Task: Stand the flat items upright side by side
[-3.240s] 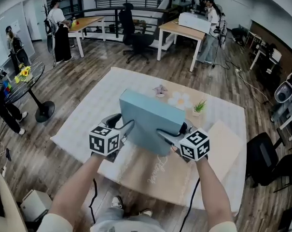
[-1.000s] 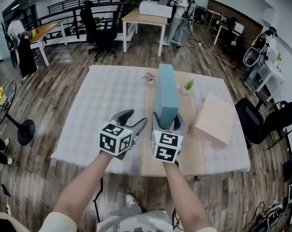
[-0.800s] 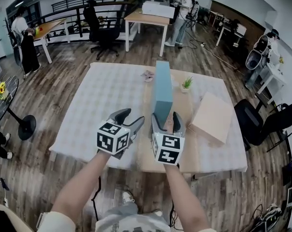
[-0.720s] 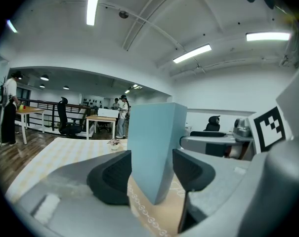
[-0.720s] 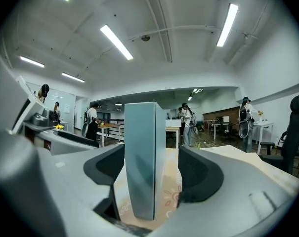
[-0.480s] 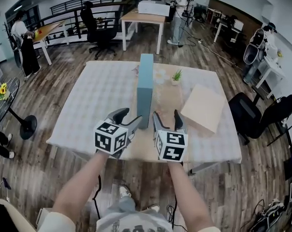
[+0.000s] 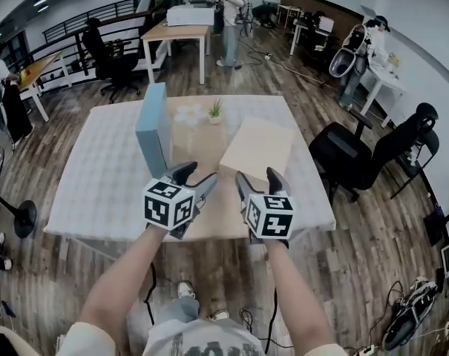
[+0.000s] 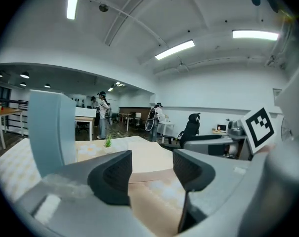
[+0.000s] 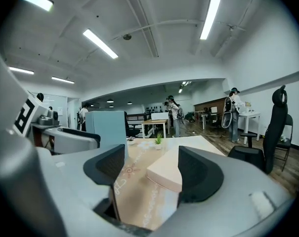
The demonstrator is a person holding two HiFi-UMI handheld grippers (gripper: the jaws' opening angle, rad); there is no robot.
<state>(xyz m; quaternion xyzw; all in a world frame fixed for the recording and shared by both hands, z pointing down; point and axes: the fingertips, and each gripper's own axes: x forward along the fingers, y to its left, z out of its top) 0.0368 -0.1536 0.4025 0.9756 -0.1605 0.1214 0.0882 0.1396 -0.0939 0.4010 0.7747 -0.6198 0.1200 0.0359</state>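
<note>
Left tongs [image 7: 197, 177] and right tongs [image 7: 258, 176] spread and empty, side by side at the worktop's [image 7: 98, 180] near edge.
Blue box [image 7: 153, 124] stands upright, left of centre in the head view; tan box [image 7: 257, 148] lies flat to its right, apart from it.

This is an open-plan office. A wood-plank floor [image 7: 358, 251] runs throughout. Desks [image 7: 176, 30] stand at the top of the head view, with black swivel chairs [image 7: 365, 154] at right and upper left and a railing [image 7: 83, 22] along the upper left. People [image 7: 230, 10] stand by the far desks. Cables [image 7: 413, 302] trail in the lower right corner. Strip lights [image 8: 174, 49] cross the white ceiling in both gripper views.
</note>
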